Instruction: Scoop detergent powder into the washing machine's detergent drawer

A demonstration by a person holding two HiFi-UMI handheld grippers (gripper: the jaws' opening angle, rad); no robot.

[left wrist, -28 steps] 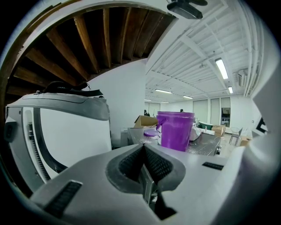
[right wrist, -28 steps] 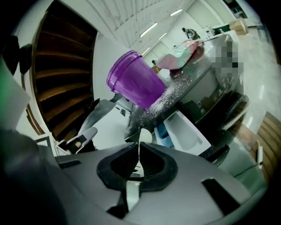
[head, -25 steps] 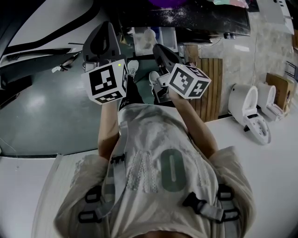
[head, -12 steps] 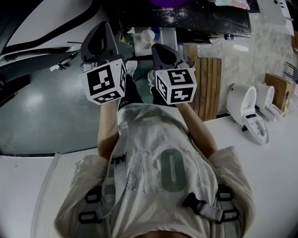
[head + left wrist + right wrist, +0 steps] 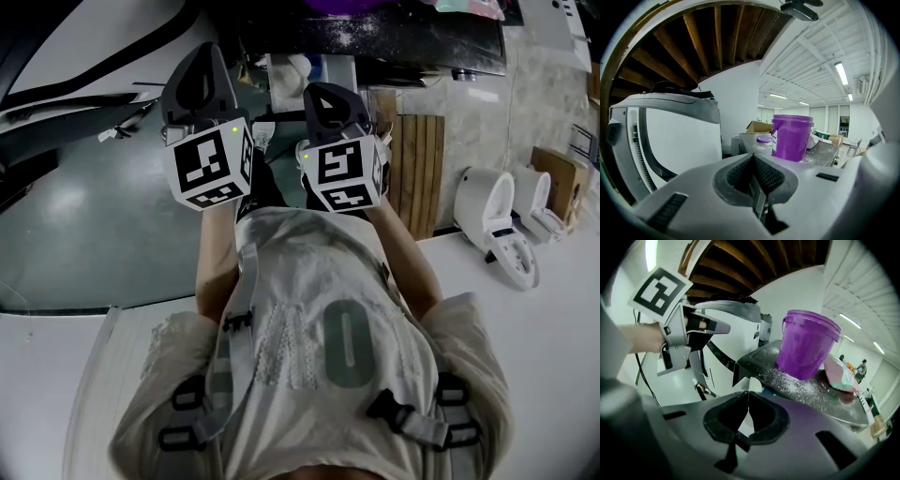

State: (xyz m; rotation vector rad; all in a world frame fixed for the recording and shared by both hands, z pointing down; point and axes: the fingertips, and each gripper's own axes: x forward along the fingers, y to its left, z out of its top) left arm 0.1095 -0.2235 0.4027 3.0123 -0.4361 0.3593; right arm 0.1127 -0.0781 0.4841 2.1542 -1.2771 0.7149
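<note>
A purple bucket (image 5: 808, 345) stands on a dark counter (image 5: 787, 376) dusted with spilled white powder; it also shows in the left gripper view (image 5: 792, 138) and as a sliver at the top of the head view (image 5: 337, 5). My left gripper (image 5: 753, 158) is shut with nothing in it. My right gripper (image 5: 747, 397) is likewise shut and empty. In the head view both are held side by side in front of my chest, left gripper (image 5: 206, 52) and right gripper (image 5: 316, 92), pointing toward the counter (image 5: 412, 37). I cannot make out a detergent drawer or a scoop.
A white curved machine body (image 5: 670, 136) rises at the left. A cardboard box (image 5: 757, 126) and a purple lid (image 5: 764, 138) lie on the counter. A pink-green bag (image 5: 841, 373) lies beside the bucket. A wooden slatted panel (image 5: 417, 169) and white toilet-like fixtures (image 5: 497, 225) stand at the right.
My right gripper has swung left and turned, so its marker cube now sits close beside the left one. The left gripper has barely moved.
</note>
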